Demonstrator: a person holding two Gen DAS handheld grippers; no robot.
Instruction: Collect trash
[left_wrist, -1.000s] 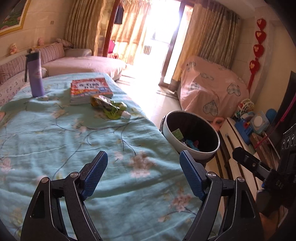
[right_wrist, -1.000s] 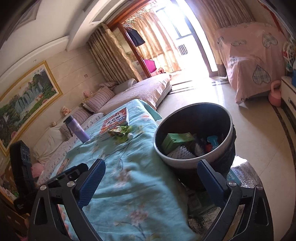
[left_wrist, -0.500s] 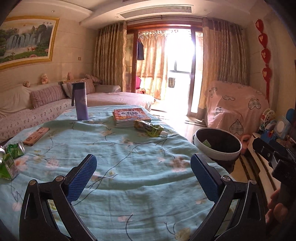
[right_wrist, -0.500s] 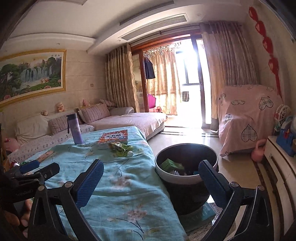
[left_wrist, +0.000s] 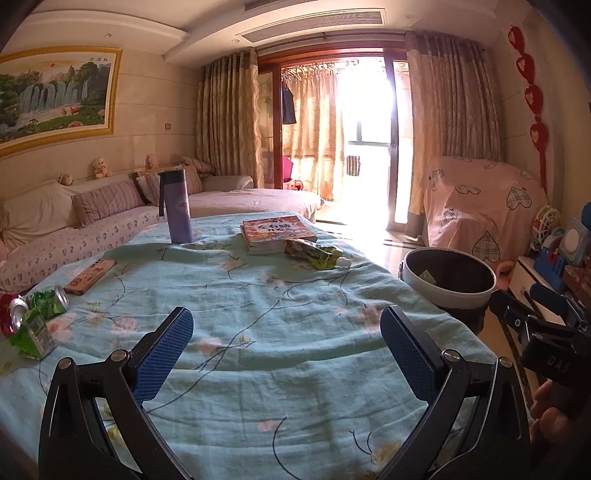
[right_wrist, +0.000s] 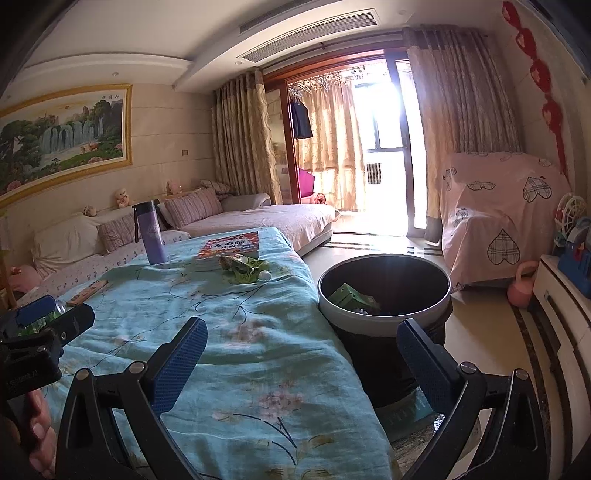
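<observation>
You are holding both claws, left gripper (left_wrist: 286, 345) and right gripper (right_wrist: 303, 360), spread and empty; reaching ahead for the crumpled green foil wrapper (left_wrist: 314, 254) risks dragging the red paperback book (left_wrist: 277, 230) beside it.

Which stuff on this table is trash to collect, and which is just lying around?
Trash job:
green wrapper
crushed cans
green carton
bin

Just lying about:
purple bottle
book
flat wooden box

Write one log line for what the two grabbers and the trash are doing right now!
left gripper: open, empty | right gripper: open, empty | green wrapper: on table by book | crushed cans: table's left edge | bin: holds trash
</observation>
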